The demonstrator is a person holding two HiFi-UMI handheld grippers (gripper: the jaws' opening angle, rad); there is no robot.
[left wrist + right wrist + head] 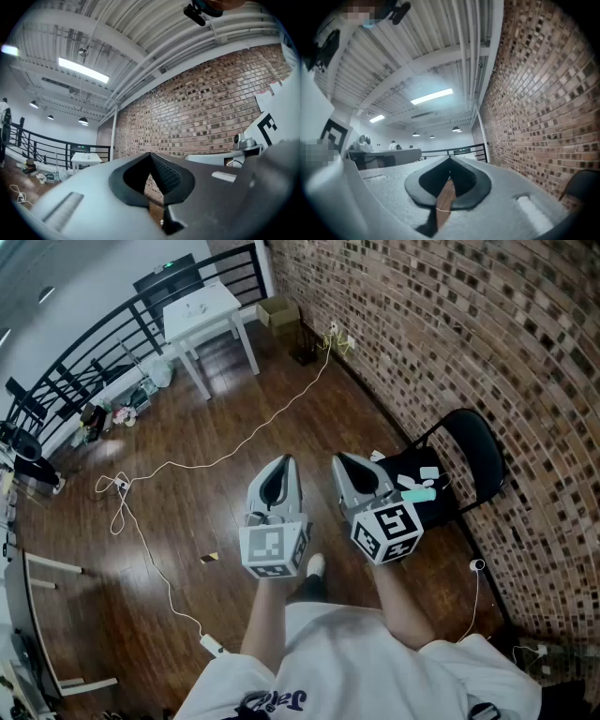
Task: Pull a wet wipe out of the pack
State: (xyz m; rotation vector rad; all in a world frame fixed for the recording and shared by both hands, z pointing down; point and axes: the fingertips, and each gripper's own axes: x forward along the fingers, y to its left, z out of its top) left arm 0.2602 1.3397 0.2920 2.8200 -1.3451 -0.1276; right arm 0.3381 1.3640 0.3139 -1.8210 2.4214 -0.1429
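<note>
A person holds both grippers level, side by side over the wooden floor. In the head view my left gripper (281,465) and right gripper (349,461) point forward, with nothing in them. Each gripper view shows its jaws meeting at the tips: left gripper (150,157), right gripper (450,161). A black chair (473,451) stands by the brick wall, just right of the right gripper. On its seat lie small white items and a white and teal pack-like thing (419,493), partly hidden behind the right gripper's marker cube (387,532). Neither gripper touches it.
A brick wall (487,352) runs along the right. A white cable (234,446) winds across the floor to a power strip (212,645). Far ahead stand a white table (202,307), a cardboard box (278,310) and a black railing (94,343).
</note>
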